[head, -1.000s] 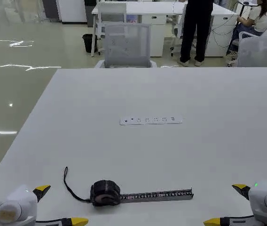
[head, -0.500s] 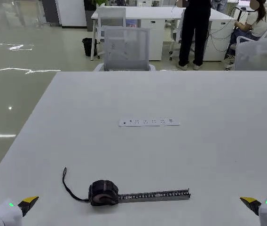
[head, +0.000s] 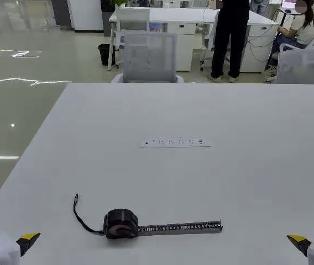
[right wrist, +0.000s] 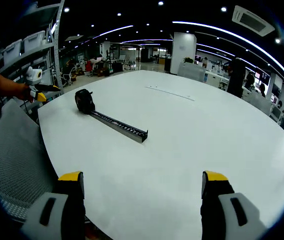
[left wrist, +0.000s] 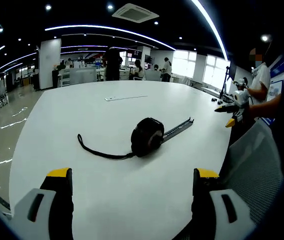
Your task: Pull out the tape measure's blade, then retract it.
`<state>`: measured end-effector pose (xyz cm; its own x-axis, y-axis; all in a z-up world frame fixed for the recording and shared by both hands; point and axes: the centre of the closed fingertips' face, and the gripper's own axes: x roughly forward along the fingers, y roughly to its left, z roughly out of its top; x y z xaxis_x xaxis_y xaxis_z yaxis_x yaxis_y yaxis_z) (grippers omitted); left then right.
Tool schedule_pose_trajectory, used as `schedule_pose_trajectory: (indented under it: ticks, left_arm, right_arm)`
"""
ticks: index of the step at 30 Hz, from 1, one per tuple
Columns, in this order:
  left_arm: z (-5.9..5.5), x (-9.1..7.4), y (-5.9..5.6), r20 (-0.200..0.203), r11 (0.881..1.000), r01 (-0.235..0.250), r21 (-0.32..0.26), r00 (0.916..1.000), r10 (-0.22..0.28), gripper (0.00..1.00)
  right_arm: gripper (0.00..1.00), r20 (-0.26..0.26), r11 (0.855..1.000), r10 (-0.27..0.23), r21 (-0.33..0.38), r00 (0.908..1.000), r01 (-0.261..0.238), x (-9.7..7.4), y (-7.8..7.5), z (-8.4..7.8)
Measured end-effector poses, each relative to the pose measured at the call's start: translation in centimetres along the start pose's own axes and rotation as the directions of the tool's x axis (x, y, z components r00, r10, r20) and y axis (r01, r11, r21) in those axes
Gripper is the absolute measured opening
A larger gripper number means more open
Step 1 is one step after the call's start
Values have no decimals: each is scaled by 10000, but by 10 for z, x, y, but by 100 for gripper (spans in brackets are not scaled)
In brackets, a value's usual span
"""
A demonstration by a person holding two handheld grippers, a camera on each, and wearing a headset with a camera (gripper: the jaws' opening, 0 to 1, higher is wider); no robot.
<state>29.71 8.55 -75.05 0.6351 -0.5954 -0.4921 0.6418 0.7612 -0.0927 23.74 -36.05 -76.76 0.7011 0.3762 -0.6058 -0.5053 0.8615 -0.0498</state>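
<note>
The left tongs [left wrist: 133, 173] and right tongs [right wrist: 143, 176] both gape wide, holding nothing, well apart at the near edge of the bench [head: 256, 165]. Between them, nearer the left pair, lies the tape measure [head: 121, 223], its blade [head: 182, 226] drawn out toward the right pair. The pull looks done and retraction remains.

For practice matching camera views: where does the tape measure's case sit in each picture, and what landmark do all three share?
Head view: case lower left of centre.
Left gripper view: case near the centre.
Right gripper view: case upper left.
Shared landmark: the white power strip.
</note>
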Motion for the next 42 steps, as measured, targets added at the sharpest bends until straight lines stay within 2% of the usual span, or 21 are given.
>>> schedule_pose_trajectory:
  ticks: [5, 8, 11, 12, 15, 19, 27, 31, 33, 35, 38, 42]
  left_arm:
    - [-6, 1, -1, -298, 9999, -50, -127, 9995, 46, 99]
    - [0, 2, -1, -122, 9991, -113, -410, 9999, 108, 99]
    - [-4, 4, 2, -459, 9989, -323, -351, 9985, 307, 99]
    - [-4, 5, 5, -411, 9988, -315, -374, 9987, 300, 99]
    - [-3, 6, 6, -445, 9979, -418, -504, 9982, 396, 99]
    - [6, 9, 1, -89, 9981, -417, -455, 9991, 414, 99]
    - [11, 15, -4, -132, 9983, -454, -375, 9989, 449, 99]
    - [17, 17, -1, -93, 9972, -669, -324, 9977, 666, 99]
    - [19, 16, 3, -120, 9939, -1081, -211, 9941, 1079, 99]
    - [22, 16, 6, -7, 9914, -1275, -298, 9918, 1276, 99]
    - [26, 19, 4, 126, 9911, -1203, -576, 9925, 1212, 99]
    - [28, 24, 0, 104, 9911, -1222, -526, 9924, 1229, 99]
  right_arm:
    - [100, -122, 9999, 6, 148, 9999, -4, -1, 2, -4]
    - [100, -82, 9999, 111, 89, 9999, -111, -2, 3, -4]
    - [100, -126, 9999, 78, 107, 9999, -77, -1, 2, -6]
    - [100, -129, 9999, 60, 136, 9999, -58, -1, 2, -6]
    - [100, -88, 9999, 48, 161, 10000, -47, -2, 2, -4]
    - [100, -116, 9999, 87, 52, 9999, -86, -1, 3, -5]
    - [94, 75, 9997, 129, -208, 9999, -127, 2, 3, 5]
    - [93, 154, 9991, 195, -387, 9997, -189, 5, 1, 10]
    - [94, 151, 9990, 197, -410, 9997, -191, 6, 0, 12]
    - [93, 161, 9988, 234, -433, 9996, -227, 7, -1, 14]
    - [93, 68, 9976, 424, -545, 9991, -419, 11, 0, 17]
    - [95, 12, 9964, 574, -619, 9983, -573, 15, -1, 23]
